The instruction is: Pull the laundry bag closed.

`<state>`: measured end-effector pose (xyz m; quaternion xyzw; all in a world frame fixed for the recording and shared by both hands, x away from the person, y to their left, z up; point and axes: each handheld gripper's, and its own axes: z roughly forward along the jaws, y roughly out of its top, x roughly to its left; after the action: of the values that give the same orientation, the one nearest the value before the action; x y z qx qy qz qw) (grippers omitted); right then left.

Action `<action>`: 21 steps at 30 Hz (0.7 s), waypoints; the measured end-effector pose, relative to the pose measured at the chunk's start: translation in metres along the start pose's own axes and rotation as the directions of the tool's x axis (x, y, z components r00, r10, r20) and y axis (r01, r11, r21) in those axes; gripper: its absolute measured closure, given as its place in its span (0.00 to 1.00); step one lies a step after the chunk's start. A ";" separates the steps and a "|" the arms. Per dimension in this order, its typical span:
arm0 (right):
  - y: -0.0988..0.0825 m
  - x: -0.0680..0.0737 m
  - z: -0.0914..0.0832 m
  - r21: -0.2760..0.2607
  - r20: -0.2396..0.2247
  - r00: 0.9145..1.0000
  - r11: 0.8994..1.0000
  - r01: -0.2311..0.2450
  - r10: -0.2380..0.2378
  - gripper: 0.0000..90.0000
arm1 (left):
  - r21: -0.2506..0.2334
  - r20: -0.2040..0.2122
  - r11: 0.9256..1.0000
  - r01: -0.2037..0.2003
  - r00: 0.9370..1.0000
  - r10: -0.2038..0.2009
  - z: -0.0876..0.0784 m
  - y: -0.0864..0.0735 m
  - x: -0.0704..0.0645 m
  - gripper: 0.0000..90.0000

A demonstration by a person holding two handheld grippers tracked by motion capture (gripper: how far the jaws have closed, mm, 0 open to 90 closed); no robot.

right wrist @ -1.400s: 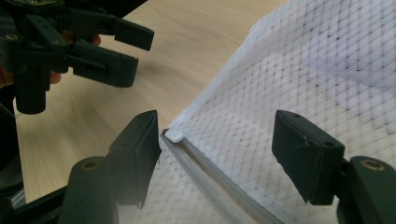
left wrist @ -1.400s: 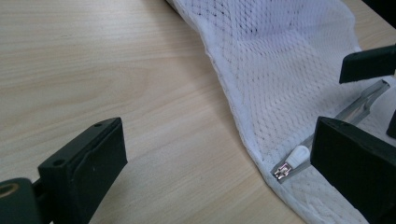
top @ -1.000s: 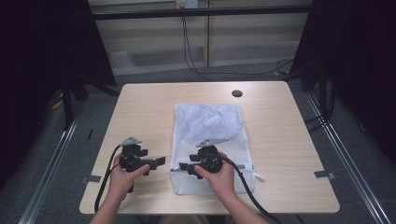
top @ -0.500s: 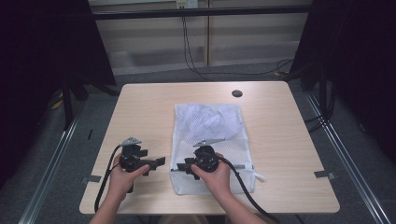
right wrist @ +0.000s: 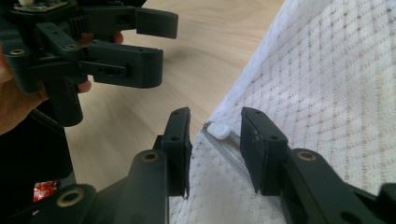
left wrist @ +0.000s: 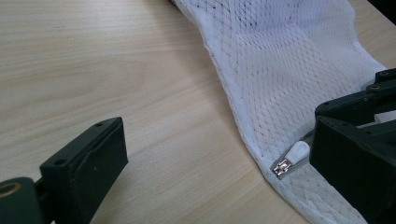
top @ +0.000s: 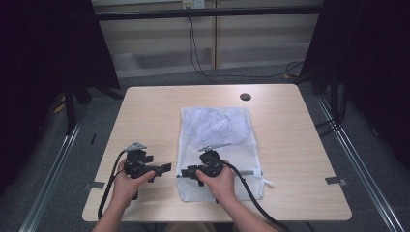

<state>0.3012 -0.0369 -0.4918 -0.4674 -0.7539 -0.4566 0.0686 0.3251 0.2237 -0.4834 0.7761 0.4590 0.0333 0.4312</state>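
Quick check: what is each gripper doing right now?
Left gripper: open, holding nothing.
Right gripper: jaws have just been closing around the zipper pull, not yet pressing it.

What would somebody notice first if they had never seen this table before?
Probably the white mesh bag lying flat in the middle of the wooden table. Next, the two black grippers at the near edge: the right gripper has just been closing its jaws around the bag's white zipper pull without pressing on it yet, while the left gripper waits open beside the bag's corner.
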 end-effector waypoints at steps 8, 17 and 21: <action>0.001 0.000 0.008 0.016 0.021 1.000 1.000 -0.015 0.014 0.79 | 0.005 -0.006 1.000 -0.006 1.000 0.006 -0.001 0.000 0.001 0.04; 0.002 0.000 0.017 0.022 0.008 0.998 0.998 -0.062 0.062 0.85 | 0.009 0.001 1.000 -0.003 1.000 0.003 -0.001 0.000 0.002 0.04; 0.002 -0.001 0.020 0.037 0.003 0.998 0.997 -0.069 0.069 0.88 | 0.014 0.000 1.000 -0.002 1.000 0.002 -0.001 0.000 0.002 0.04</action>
<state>0.3097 -0.0224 -0.5024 -0.4920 -0.7458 -0.4396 0.0925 0.3253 0.2260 -0.4835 0.7795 0.4587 0.0306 0.4255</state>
